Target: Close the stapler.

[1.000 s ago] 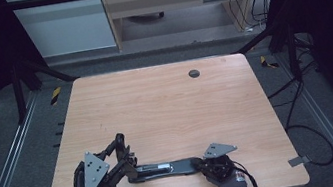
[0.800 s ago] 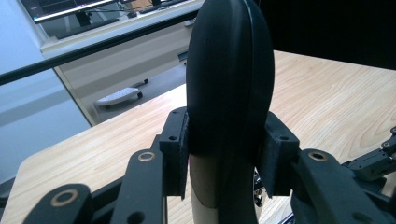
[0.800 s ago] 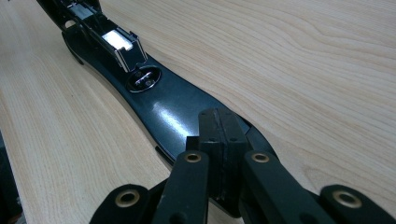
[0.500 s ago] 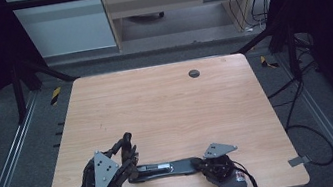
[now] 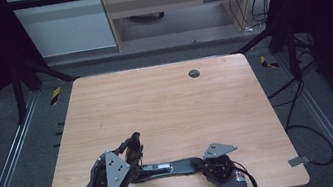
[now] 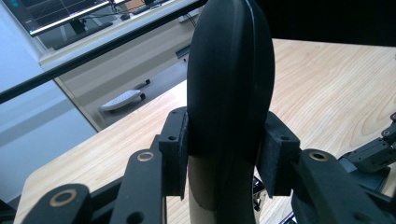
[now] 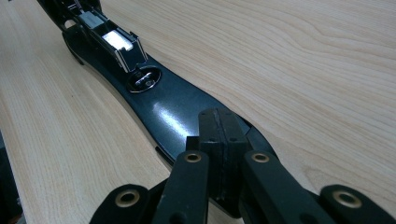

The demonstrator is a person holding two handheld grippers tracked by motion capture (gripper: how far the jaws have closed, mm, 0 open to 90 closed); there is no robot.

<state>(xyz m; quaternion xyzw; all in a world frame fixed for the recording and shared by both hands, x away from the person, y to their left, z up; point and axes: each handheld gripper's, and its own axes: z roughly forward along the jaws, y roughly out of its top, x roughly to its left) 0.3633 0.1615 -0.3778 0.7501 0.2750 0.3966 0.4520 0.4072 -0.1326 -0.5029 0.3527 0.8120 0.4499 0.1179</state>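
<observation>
The big black stapler [image 5: 166, 167] lies open near the desk's [image 5: 171, 103] front edge; it looks hard, smooth and slippery; the left gripper [image 6: 224, 154] pinches its fat top arm [image 6: 229, 79]; the right gripper [image 7: 223, 140], pressed together, holds the flat base [image 7: 173, 112] down.

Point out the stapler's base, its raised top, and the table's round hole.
base [image 7: 173, 112], right gripper view, glossy flat middle.
top [image 6: 229, 79], left gripper view, curved black shell.
hole [image 5: 193, 73], high view, centre.
</observation>
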